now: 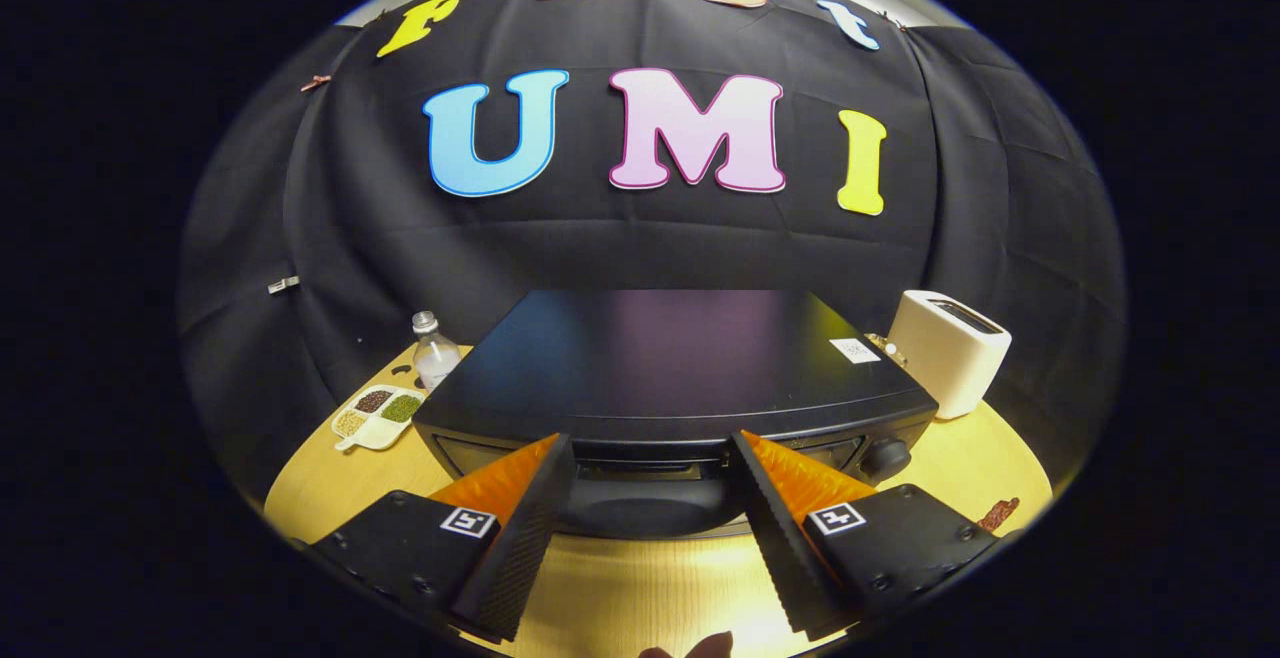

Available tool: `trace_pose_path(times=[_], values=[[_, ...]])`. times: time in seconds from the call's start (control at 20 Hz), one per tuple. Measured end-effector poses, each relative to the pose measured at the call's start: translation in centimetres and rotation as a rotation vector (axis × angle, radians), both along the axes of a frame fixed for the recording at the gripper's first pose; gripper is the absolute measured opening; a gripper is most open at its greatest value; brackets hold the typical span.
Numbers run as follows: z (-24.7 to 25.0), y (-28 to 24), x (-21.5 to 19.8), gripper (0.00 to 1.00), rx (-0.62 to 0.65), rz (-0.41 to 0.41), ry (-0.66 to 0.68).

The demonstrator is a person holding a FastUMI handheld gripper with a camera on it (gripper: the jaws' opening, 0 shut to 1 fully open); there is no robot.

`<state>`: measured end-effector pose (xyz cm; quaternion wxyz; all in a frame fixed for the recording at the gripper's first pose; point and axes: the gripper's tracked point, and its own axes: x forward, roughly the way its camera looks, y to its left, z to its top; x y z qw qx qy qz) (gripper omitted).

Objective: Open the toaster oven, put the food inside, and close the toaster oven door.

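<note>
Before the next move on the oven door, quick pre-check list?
1. Tongs open: ok, nothing between them.
2. Toaster oven just ahead of the fingers, roughly centred: ok.
3. Door closed: seems so from above; the handle between the fingers is dark and unclear, cannot tell.
4. Knob clear of the fingers: ok.
5. Food located: cannot tell; a reddish-brown item lies on the table beyond the right finger.

Staged recording booth, black cloth wall (640, 248), wooden table (620, 588), toaster oven (660, 368), probably a toaster (948, 350)
</note>
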<state>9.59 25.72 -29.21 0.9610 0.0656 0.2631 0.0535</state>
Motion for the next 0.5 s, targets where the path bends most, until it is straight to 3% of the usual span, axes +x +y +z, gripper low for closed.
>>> trace_pose_path(times=[0.5], values=[[-0.4,-0.2,-3.8,0.97,0.009,-0.003,-0.004]])
